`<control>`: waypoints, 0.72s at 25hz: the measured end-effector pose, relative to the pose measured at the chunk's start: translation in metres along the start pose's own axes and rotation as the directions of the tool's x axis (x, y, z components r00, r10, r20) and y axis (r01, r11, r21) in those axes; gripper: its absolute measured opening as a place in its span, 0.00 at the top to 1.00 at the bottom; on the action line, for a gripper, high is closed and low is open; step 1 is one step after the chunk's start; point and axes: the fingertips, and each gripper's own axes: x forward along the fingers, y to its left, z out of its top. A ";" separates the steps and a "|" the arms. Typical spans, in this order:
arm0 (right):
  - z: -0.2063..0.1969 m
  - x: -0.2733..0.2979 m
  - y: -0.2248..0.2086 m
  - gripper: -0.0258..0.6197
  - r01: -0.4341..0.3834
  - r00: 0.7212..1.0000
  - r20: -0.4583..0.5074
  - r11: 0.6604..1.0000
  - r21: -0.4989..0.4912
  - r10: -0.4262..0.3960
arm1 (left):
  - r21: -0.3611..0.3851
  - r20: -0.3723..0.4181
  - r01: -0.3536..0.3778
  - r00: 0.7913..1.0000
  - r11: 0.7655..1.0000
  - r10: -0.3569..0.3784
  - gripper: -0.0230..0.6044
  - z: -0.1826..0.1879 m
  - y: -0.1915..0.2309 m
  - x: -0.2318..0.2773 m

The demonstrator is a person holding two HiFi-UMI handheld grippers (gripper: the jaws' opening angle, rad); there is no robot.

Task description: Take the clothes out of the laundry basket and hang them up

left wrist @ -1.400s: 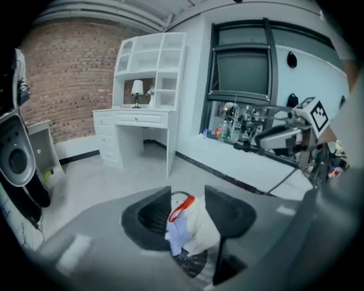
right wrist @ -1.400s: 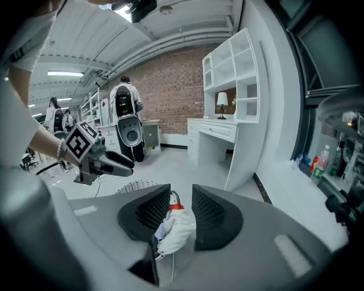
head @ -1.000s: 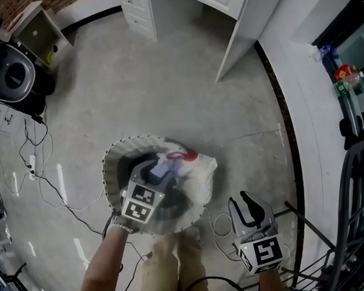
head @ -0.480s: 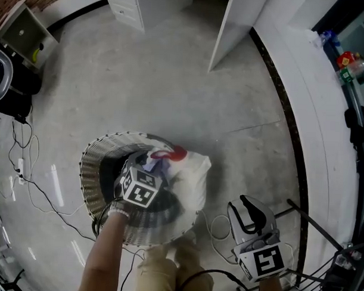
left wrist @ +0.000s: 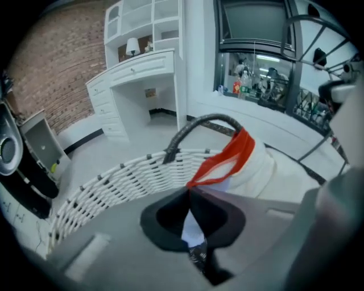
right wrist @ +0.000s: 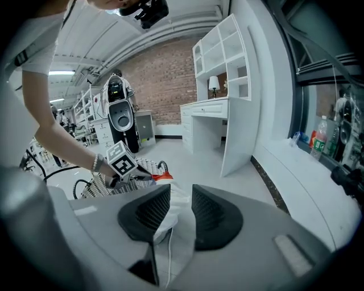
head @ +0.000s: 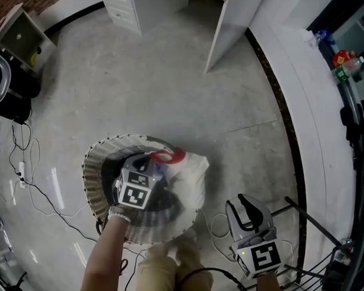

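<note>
Round white wicker laundry basket (head: 93, 168): on grey floor (head: 172, 82) | left gripper (head: 150, 169): in basket, fingers just closed on pale cloth (left wrist: 192, 232) | white red-trimmed garment (head: 192, 172): over basket rim | right gripper (head: 246, 211): fingers half apart, empty.

White wicker, cream and red on a grey floor (head: 190, 94)
The laundry basket (head: 96, 169) is white weave with a dark handle (left wrist: 199, 122); the cream garment (head: 191, 179) at its 3 o'clock rim carries red trim (head: 170, 154), and the cloth (left wrist: 193, 232) beside it looks pale blue, perhaps white.
</note>
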 end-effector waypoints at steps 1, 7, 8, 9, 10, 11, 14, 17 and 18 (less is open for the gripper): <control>0.004 -0.001 0.001 0.80 0.001 1.000 -0.002 1.000 0.001 -0.001 | -0.004 0.011 -0.004 1.000 1.000 0.005 0.97 0.006 0.001 -0.008; 0.030 -0.011 0.013 0.80 -0.007 1.000 -0.006 1.000 0.013 0.007 | -0.007 0.107 -0.014 0.994 1.000 0.015 0.96 0.052 0.005 -0.073; 0.036 -0.013 0.015 0.80 -0.007 1.000 -0.003 1.000 0.014 0.007 | -0.004 0.126 -0.013 0.992 1.000 0.014 0.96 0.061 0.006 -0.085; 0.042 -0.015 0.016 0.80 -0.006 1.000 0.001 1.000 0.015 0.006 | -0.002 0.148 -0.009 0.989 1.000 0.009 0.96 0.071 0.006 -0.097; 0.048 -0.017 0.018 0.80 -0.004 1.000 0.004 1.000 0.017 0.004 | 0.001 0.171 0.000 0.985 1.000 -0.001 0.96 0.081 0.004 -0.109; 0.054 -0.020 0.019 0.80 -0.003 1.000 0.008 1.000 0.019 0.002 | 0.006 0.196 0.011 0.980 1.000 -0.012 0.96 0.092 0.003 -0.122; 0.077 -0.030 0.024 0.80 0.003 1.000 0.019 1.000 0.031 -0.003 | 0.036 0.257 0.024 0.966 0.999 -0.033 0.96 0.122 -0.001 -0.162; 0.098 -0.041 0.029 0.80 -0.002 0.999 0.043 0.999 0.036 0.001 | 0.083 0.288 0.012 0.957 0.996 -0.035 0.96 0.150 -0.002 -0.199; 0.106 -0.045 0.031 0.80 -0.006 0.999 0.052 0.999 0.034 0.004 | 0.095 0.297 0.005 0.954 0.996 -0.033 0.96 0.159 -0.001 -0.211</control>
